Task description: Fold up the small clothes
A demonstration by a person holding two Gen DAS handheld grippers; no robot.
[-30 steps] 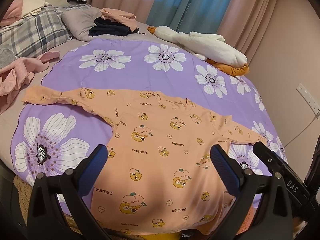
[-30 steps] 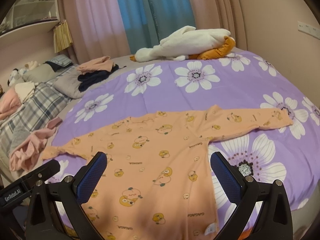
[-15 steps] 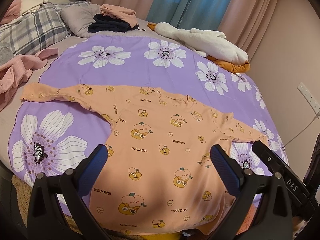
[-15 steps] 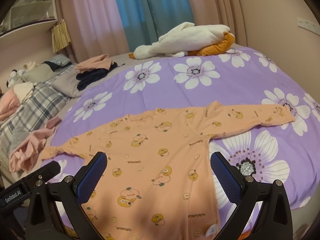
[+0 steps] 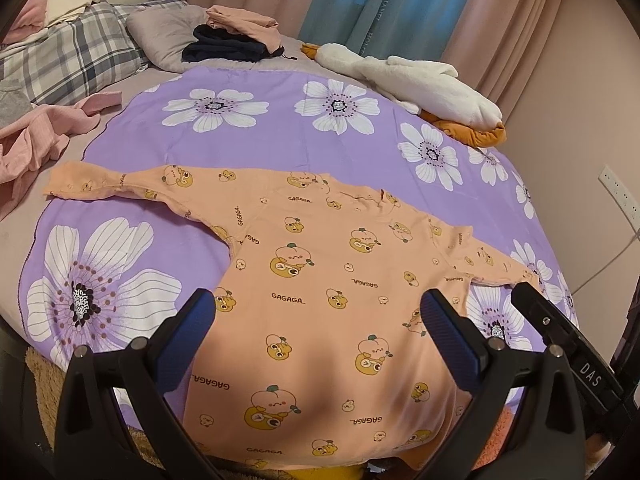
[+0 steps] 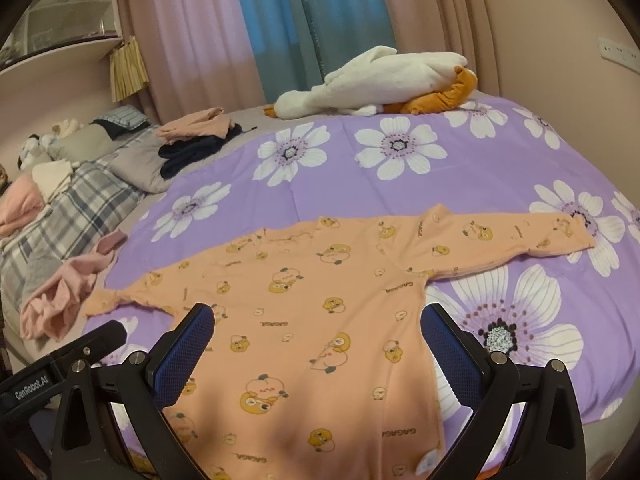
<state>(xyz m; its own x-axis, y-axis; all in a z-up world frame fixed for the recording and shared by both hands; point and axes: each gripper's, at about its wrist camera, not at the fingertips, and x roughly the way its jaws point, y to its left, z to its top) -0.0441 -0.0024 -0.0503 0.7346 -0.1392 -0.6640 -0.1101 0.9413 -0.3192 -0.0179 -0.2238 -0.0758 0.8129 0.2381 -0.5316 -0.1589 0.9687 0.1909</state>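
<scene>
An orange long-sleeved child's top [image 5: 320,300] with a cartoon print lies flat on the purple flowered bedspread [image 5: 240,140], both sleeves spread out. It also shows in the right wrist view [image 6: 320,312]. My left gripper [image 5: 318,316] is open and empty, above the top's lower half. My right gripper [image 6: 318,328] is open and empty, also above the lower half. The right gripper's body [image 5: 560,336] shows at the right of the left wrist view; the left gripper's body [image 6: 60,364] shows at the left of the right wrist view.
A white and orange plush toy [image 5: 420,80] lies at the far edge of the bed. Folded dark and pink clothes [image 5: 236,36] sit on a grey pillow. A crumpled pink garment [image 5: 36,140] and a plaid blanket [image 5: 68,60] lie to the left. Curtains hang behind.
Both grippers have drifted slightly forward and lower over the top. The top lies unmoved and both grippers stay open.
</scene>
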